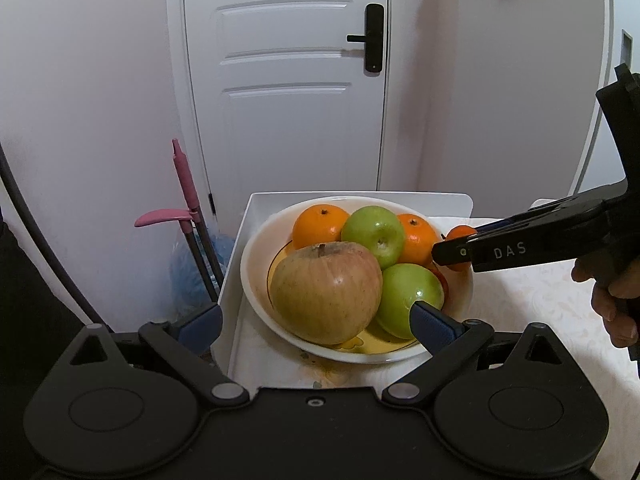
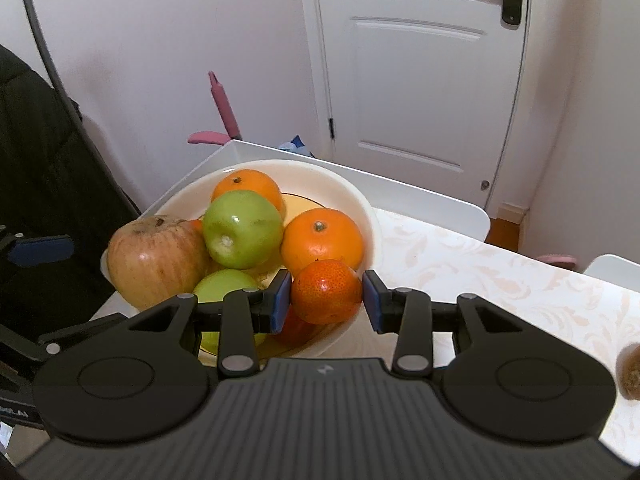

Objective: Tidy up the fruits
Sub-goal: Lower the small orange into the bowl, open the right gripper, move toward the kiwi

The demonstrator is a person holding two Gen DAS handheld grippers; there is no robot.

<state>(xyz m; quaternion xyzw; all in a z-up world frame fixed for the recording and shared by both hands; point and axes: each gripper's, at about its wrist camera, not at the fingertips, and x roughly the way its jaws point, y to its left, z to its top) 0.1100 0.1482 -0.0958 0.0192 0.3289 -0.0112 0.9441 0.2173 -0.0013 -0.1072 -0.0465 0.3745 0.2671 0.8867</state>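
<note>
A white bowl holds a large yellowish apple, two green apples, and two oranges. My left gripper stands wide open at the bowl's near side, its pads well clear of the large apple. My right gripper reaches in from the right, open, with a small reddish mandarin between its pads. The mandarin rests on the fruit at the bowl's near edge, and a thin gap shows beside the right pad.
The bowl sits in a white tray at the end of a table with a patterned cloth. A brown fruit lies at the right edge. Pink-handled cleaning tools lean by a white door. A hand holds the right gripper.
</note>
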